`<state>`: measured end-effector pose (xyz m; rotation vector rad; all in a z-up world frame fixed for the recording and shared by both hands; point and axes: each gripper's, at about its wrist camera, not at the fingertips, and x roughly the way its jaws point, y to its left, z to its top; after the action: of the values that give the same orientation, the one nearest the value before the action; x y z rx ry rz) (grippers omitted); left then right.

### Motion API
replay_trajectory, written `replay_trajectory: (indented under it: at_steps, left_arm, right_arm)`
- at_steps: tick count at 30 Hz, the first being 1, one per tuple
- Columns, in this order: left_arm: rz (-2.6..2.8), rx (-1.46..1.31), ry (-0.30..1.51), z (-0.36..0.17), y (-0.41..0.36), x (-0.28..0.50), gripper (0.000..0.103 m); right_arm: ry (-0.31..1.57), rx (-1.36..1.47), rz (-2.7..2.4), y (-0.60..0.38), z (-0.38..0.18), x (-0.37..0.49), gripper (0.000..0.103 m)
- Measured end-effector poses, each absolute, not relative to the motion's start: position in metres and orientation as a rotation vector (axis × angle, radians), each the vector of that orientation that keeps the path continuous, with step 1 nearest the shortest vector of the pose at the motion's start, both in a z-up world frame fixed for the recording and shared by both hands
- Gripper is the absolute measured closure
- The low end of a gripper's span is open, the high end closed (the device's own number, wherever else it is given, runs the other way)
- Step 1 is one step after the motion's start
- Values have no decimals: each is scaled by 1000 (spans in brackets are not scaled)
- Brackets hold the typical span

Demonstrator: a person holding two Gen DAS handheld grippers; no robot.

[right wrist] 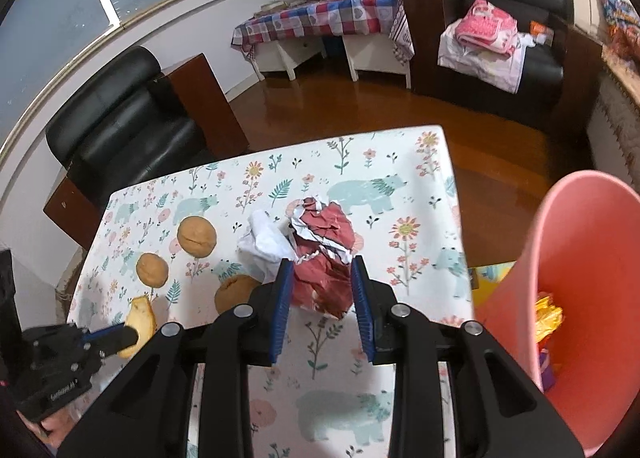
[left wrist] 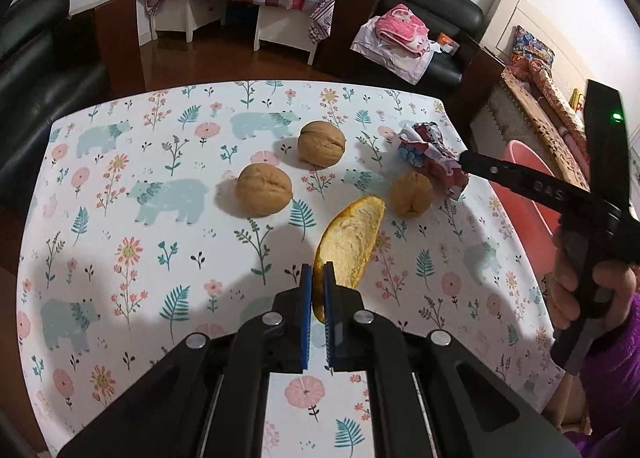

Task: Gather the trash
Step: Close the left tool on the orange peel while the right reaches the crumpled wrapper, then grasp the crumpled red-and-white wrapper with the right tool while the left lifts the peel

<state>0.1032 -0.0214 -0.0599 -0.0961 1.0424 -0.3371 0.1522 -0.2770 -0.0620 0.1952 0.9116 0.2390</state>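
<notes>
My left gripper (left wrist: 318,272) is shut on the near end of a curved piece of yellow peel (left wrist: 352,238) with a pale inner side, held over the floral tablecloth (left wrist: 132,161). The same grip shows at the lower left of the right wrist view, where the left gripper (right wrist: 130,334) pinches the peel (right wrist: 143,316). My right gripper (right wrist: 322,272) is shut on a crumpled red and white wrapper (right wrist: 324,254). In the left wrist view the wrapper (left wrist: 424,149) sits near the table's right edge with one finger (left wrist: 520,181) of the right gripper against it.
Three walnuts (left wrist: 321,143) (left wrist: 263,189) (left wrist: 412,193) lie mid-table. A pink bin (right wrist: 580,258) stands off the table's right edge with a gold wrapper (right wrist: 548,318) inside. Black armchairs and a checked side table stand beyond. A hand in a purple sleeve (left wrist: 612,358) holds the right gripper.
</notes>
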Motion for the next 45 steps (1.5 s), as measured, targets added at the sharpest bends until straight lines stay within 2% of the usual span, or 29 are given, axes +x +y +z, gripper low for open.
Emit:
replay_trajectory:
  at_steps: [9, 10, 12, 15, 23, 24, 25, 26, 27, 28, 33, 39, 45]
  left_arm:
    - [-333, -121, 1048, -60, -17, 98, 98]
    - [-333, -123, 1047, -60, -18, 98, 98]
    - [-334, -128, 1044, -59, -18, 97, 98]
    - [-337, -129, 1035, -55, -20, 94, 98]
    - [-322, -133, 1024, -50, -21, 91, 98]
    - [-320, -133, 1021, -50, -20, 91, 98]
    - [-316, -134, 1020, -50, -20, 91, 98]
    - [-314, -136, 1021, -50, -20, 92, 98]
    - [-312, -138, 1023, -50, -19, 92, 98]
    - [-306, -138, 1026, -52, -19, 93, 98]
    - [-281, -148, 1037, -58, -17, 96, 98]
    - [-260, -132, 1030, -61, -19, 96, 98]
    - [-271, -132, 1023, -62, -22, 95, 98]
  right_arm:
    - [932, 230, 229, -282, -72, 153, 75]
    - [932, 233, 231, -283, -72, 153, 83]
    - [925, 239, 230, -285, -71, 148, 92]
    - [918, 265, 244, -288, -70, 141, 101]
    - [871, 297, 231, -294, -58, 133, 101]
    - [867, 303, 227, -295, -56, 134, 100]
    - [869, 305, 228, -295, -55, 136, 93]
    - [873, 307, 230, -295, -55, 138, 84]
    - [877, 311, 234, -295, -55, 140, 67]
    - [886, 323, 244, -294, -56, 142, 63]
    - [942, 309, 261, -285, -68, 153, 62]
    - [958, 277, 233, -280, -76, 159, 53]
    - [953, 244, 202, -278, -82, 165, 51]
